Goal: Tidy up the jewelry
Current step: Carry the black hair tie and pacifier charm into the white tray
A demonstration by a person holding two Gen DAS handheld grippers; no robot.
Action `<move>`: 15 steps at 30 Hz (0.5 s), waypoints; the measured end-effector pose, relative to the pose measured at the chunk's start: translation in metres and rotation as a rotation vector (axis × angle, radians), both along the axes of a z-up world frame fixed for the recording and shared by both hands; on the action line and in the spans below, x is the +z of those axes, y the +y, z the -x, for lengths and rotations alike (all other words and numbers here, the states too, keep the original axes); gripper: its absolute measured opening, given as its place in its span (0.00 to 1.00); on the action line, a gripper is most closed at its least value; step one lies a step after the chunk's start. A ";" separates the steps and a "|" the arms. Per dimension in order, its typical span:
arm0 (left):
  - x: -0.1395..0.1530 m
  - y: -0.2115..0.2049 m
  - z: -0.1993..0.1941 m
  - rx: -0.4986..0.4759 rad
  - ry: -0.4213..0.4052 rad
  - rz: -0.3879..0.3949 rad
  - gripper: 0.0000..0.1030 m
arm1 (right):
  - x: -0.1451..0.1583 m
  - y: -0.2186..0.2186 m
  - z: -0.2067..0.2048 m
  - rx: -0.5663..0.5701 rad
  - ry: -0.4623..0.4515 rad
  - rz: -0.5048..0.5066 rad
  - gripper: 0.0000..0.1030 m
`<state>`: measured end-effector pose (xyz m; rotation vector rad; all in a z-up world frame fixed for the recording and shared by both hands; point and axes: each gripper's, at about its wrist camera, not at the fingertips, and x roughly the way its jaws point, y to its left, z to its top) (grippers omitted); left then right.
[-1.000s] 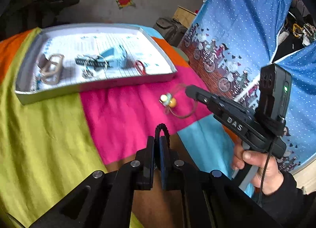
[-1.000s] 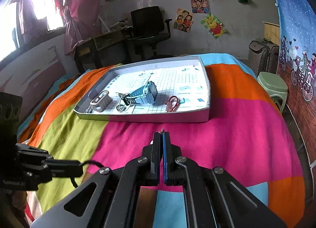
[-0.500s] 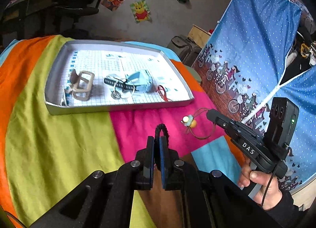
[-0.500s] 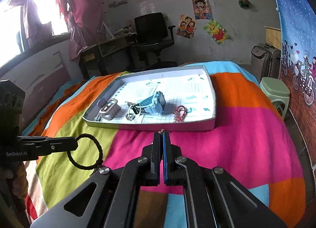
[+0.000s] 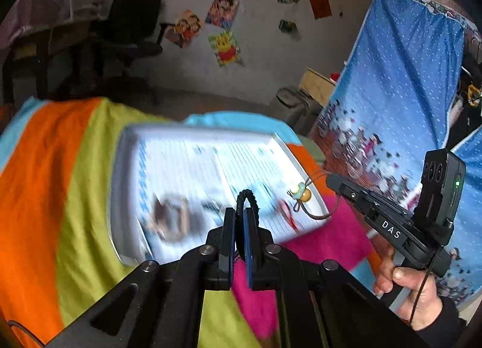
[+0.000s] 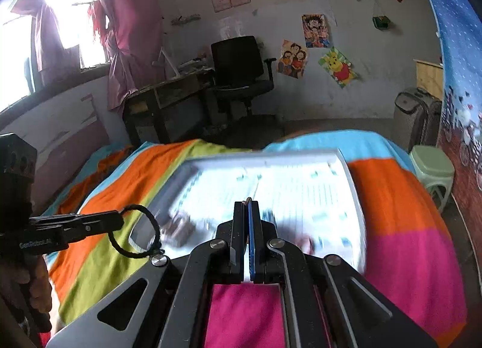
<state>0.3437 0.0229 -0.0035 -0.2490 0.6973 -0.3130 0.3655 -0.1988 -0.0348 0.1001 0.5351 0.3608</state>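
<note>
Both sets of fingers are pinching thin cords — left gripper (image 5: 238, 227) a black bracelet (image 6: 135, 232), right gripper (image 5: 330, 180) a beaded necklace (image 5: 301, 195) — both dangling over the tray (image 6: 352, 185). Either could slip out and miss it.

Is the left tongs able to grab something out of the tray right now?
Probably not: the left tongs are already shut on a black braided bracelet, so they would have to drop it into the tray first.

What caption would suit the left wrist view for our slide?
Left hand-held gripper shut on a black bracelet, right hand-held gripper dangling a beaded cord over the blurred tray.
</note>
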 end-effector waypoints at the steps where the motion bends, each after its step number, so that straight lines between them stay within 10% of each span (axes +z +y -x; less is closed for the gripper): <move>1: 0.002 0.004 -0.008 0.010 -0.009 -0.001 0.05 | 0.002 0.004 -0.010 0.004 0.002 -0.007 0.02; 15: -0.023 0.044 -0.120 0.103 -0.022 -0.036 0.05 | -0.043 0.072 -0.152 -0.024 0.161 -0.140 0.02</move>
